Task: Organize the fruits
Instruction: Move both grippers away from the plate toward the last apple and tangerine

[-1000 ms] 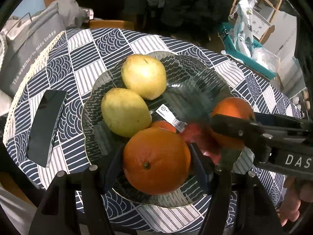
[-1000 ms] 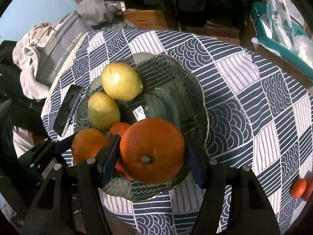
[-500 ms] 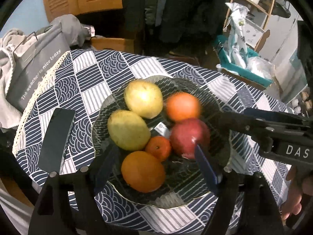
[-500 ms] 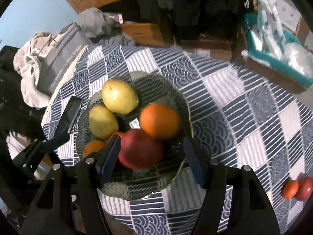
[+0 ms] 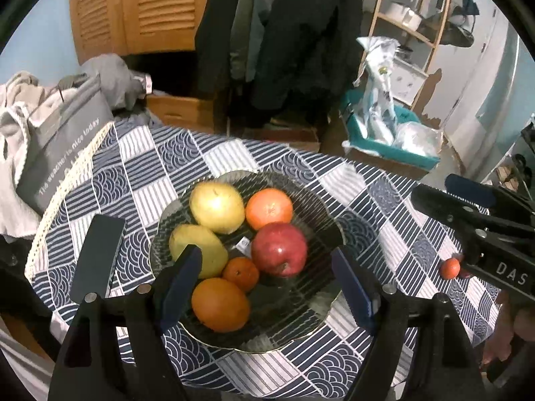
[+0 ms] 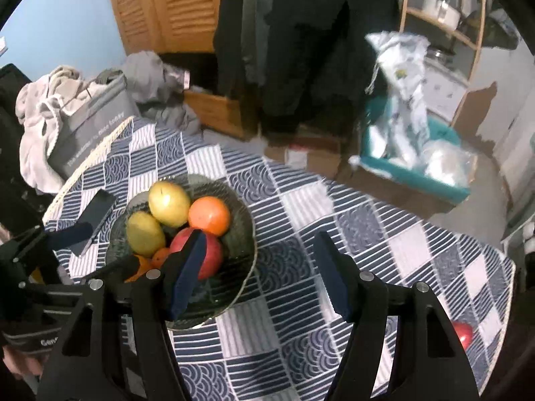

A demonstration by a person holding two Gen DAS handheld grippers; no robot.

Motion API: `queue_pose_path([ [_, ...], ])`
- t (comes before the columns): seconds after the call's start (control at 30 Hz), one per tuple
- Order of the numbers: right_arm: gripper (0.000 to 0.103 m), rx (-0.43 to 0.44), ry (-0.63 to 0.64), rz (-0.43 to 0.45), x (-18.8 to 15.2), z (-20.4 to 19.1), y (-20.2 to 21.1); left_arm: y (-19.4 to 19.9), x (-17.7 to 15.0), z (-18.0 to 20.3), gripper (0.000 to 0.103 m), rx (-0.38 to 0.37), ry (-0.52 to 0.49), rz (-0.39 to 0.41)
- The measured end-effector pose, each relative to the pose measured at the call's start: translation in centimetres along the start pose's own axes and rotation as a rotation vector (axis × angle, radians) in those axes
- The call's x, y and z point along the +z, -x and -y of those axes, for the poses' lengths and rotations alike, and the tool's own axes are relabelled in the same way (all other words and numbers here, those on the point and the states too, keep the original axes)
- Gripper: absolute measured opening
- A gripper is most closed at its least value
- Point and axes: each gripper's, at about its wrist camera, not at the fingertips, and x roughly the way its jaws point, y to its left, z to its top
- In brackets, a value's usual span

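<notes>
A dark ribbed glass bowl [image 5: 321, 220] on the table's left half holds six fruits bunched toward its left side: two yellow pears [image 5: 216, 211], a red apple [image 5: 279, 249], two oranges [image 5: 269, 208] and a small tangerine [image 5: 240, 273]. Near the table's right edge lie another small tangerine [image 5: 449, 268] and a red fruit [image 6: 463, 334], well apart from the bowl.

The grey bag [image 5: 63, 140] beside the table reads "The weather is nice today". The right gripper [image 5: 511, 277] shows "DAS" — its remaining letters run out of frame.
</notes>
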Motion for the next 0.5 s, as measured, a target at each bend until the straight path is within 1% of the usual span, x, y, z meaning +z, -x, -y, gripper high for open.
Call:
queue_pose_path([
  [0.2,0.068,-0.065,0.025,0.068,-0.4,0.8,3.2,1.5,0.4,1.4,0.081,-0.019,-0.027,0.038],
  [0.5,0.068,-0.113,0.023,0.129,-1.3,3.0,7.0,4.5,0.6,4.7,0.081,-0.035,-0.107,0.122],
])
